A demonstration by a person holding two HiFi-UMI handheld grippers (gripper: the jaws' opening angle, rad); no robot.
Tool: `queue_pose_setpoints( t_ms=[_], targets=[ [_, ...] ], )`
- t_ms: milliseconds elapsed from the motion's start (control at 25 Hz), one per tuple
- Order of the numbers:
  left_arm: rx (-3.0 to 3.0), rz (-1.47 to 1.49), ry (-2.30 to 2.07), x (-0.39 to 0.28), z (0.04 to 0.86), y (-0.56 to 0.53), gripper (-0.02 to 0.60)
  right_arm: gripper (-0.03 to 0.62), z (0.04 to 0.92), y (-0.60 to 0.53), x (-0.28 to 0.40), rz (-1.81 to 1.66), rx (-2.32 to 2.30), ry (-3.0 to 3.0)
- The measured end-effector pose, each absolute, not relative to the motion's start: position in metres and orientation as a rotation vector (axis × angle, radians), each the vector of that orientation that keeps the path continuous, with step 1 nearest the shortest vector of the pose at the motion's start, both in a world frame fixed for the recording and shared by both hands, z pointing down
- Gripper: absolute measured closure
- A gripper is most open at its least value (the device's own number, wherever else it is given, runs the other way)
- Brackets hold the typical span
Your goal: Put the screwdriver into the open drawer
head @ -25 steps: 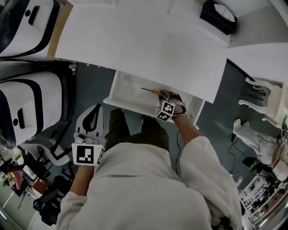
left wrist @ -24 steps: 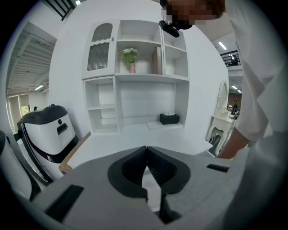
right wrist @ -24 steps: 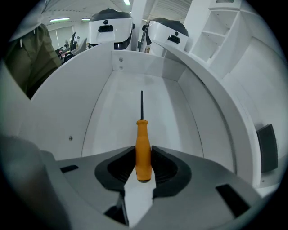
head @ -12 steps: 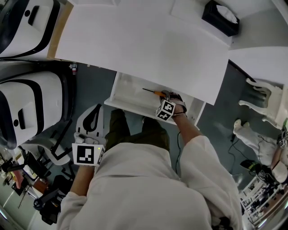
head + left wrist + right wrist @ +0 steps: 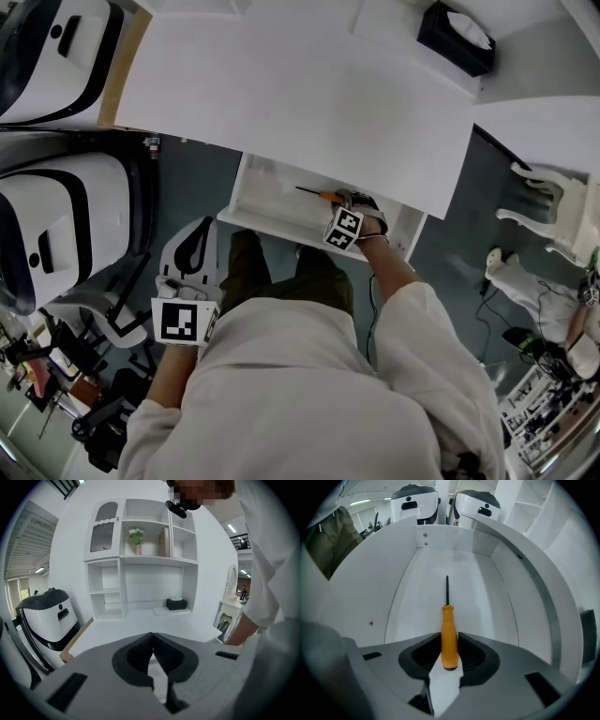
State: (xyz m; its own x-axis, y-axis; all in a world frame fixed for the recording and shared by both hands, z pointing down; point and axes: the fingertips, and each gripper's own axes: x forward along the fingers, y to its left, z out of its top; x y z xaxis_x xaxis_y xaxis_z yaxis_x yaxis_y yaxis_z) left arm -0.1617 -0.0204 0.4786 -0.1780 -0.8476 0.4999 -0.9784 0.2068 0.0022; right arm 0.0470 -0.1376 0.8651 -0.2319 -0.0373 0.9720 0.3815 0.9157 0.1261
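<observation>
While clamped by its handle in right gripper [image 5: 449, 645], inside open drawer [image 5: 377, 590]
Screwdriver [image 5: 448, 623] shaft lengthwise, tip toward far wall; left gripper [image 5: 153, 644] jaws together

I count one orange screwdriver [image 5: 449, 620], one open drawer [image 5: 412, 602], my two grippers, left gripper [image 5: 153, 638] and right gripper [image 5: 450, 638], two white-and-black machines, near machine [image 5: 56, 225] and far machine [image 5: 52, 37], one black tissue box [image 5: 455, 36], one white desk [image 5: 300, 84], one vase of flowers [image 5: 136, 538]

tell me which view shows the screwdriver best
The right gripper view: the screwdriver sits centre frame, orange handle between the jaws of the right gripper, shaft pointing along the drawer. The head view shows it tiny, its handle partly behind the gripper. The left gripper view misses it.
</observation>
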Motion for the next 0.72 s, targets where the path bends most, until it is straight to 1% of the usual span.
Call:
queue_pose_setpoints(
  t_ms=[360,720],
  targets=[
    [1.703,0.449,-2.100,-0.162,0.477,-0.019,0.577,0.441,0.857,-0.139,0.045,-0.396,-0.260,-1.780],
    [1.727,0.432,-2.094,-0.158,0.475,-0.024,0.577,0.436,0.845,-0.145,0.047,-0.408,-0.214,-1.807]
  ],
)
